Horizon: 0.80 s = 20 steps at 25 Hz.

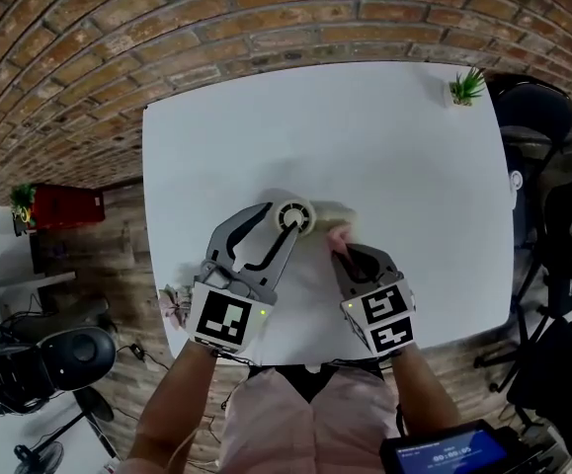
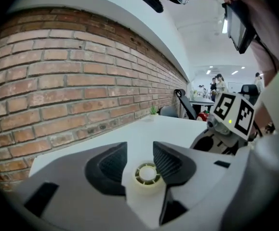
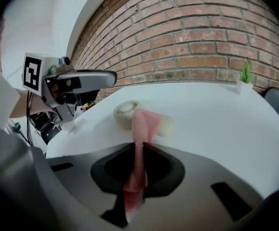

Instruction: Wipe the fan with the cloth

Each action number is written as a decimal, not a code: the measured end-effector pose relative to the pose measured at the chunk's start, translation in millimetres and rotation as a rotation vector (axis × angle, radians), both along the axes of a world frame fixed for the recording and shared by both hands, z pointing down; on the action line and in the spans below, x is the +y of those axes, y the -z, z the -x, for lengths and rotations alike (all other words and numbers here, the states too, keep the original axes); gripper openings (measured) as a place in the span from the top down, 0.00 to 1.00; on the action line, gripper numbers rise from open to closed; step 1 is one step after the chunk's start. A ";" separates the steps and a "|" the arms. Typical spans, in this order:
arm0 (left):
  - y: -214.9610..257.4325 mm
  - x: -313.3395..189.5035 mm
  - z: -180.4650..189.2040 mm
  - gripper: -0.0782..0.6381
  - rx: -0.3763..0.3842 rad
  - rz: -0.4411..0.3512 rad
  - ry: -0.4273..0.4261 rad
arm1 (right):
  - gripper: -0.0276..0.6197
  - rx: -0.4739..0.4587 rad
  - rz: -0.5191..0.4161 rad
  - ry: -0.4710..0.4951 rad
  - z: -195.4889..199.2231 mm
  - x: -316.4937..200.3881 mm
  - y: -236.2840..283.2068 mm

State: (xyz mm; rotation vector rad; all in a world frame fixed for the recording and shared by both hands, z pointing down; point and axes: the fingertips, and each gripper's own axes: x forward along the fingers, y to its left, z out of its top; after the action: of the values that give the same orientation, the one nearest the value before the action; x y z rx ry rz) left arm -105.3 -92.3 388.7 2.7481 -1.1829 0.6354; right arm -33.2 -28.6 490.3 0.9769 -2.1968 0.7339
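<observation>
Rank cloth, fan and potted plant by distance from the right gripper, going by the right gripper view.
1. cloth: pinched between the jaws of the right gripper, centre.
2. fan: lying on the table just past the cloth, slightly left.
3. potted plant: far table corner at right, by the brick wall.
</observation>
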 end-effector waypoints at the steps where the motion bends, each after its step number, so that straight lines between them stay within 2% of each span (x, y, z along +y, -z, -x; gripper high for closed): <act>1: -7.2 2.8 -3.6 0.62 -0.009 0.034 -0.018 | 0.89 -0.002 0.000 0.003 -1.4 -1.7 0.7; 5: -33.6 10.7 -14.5 0.53 -0.079 0.103 -0.093 | 0.89 0.002 -0.002 0.030 -2.5 -4.7 2.0; 8: -45.0 12.7 -21.1 0.49 -0.132 0.112 -0.140 | 0.89 -0.001 -0.003 0.040 -3.0 -5.2 3.7; 10: -43.8 11.2 -23.8 0.48 -0.120 0.117 -0.135 | 0.89 -0.011 -0.019 0.026 -7.3 -9.3 10.3; 15: -36.0 9.2 -22.9 0.48 -0.038 0.145 -0.057 | 0.89 -0.022 -0.089 -0.055 -38.3 -44.7 36.4; 20: -30.5 13.8 -19.4 0.48 -0.027 0.150 -0.007 | 0.89 0.016 -0.134 -0.018 -53.7 -91.1 43.2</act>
State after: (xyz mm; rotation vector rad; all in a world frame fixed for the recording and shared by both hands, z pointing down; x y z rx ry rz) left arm -85.9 -78.4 419.3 2.6283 -1.0835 0.7322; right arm 20.5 -119.7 447.1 1.0659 -2.2492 0.5902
